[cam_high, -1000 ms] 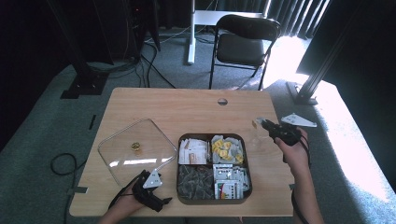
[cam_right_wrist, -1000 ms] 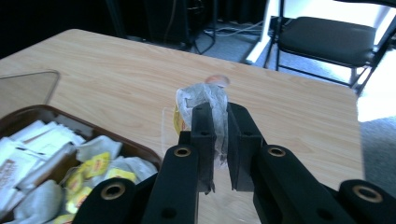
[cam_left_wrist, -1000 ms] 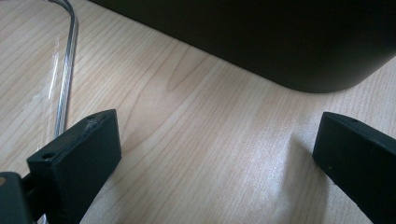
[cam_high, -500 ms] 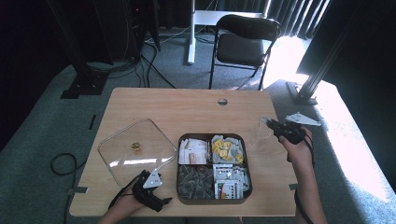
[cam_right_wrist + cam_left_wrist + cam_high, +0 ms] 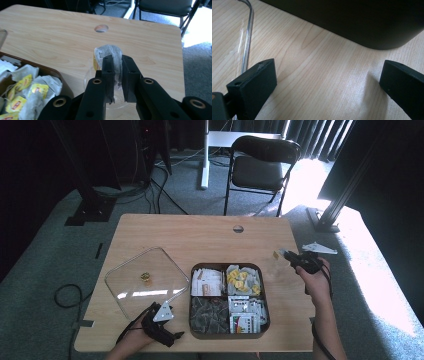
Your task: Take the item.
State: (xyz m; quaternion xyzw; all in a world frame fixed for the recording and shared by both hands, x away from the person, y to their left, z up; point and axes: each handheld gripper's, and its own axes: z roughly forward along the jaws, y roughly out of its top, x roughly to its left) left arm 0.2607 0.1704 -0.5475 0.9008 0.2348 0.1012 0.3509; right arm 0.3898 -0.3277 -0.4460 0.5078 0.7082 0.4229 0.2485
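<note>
Tea bag (image 5: 276, 254) first: from the high view it is a small pale scrap at the tip of the right gripper (image 5: 285, 253), over bare table (image 5: 200, 237) to the right of the brown compartment box (image 5: 265, 292). The left gripper (image 5: 167, 336) sits low at the near edge, between the clear lid (image 5: 127, 282) (it lies flat, left of the box) and the box's front corner.

From the left gripper view, its black jaws stand wide apart with bare wood between them; the lid's rim (image 5: 248, 37) runs at the left, the dark box wall (image 5: 362, 22) ahead.

From the right gripper view, the jaws are pinched tight on the tea bag (image 5: 110, 53), its gauzy paper bunching above the pads, a yellow tag at its left edge. More yellow-tagged bags (image 5: 32, 90) lie in the box at lower left.
</note>
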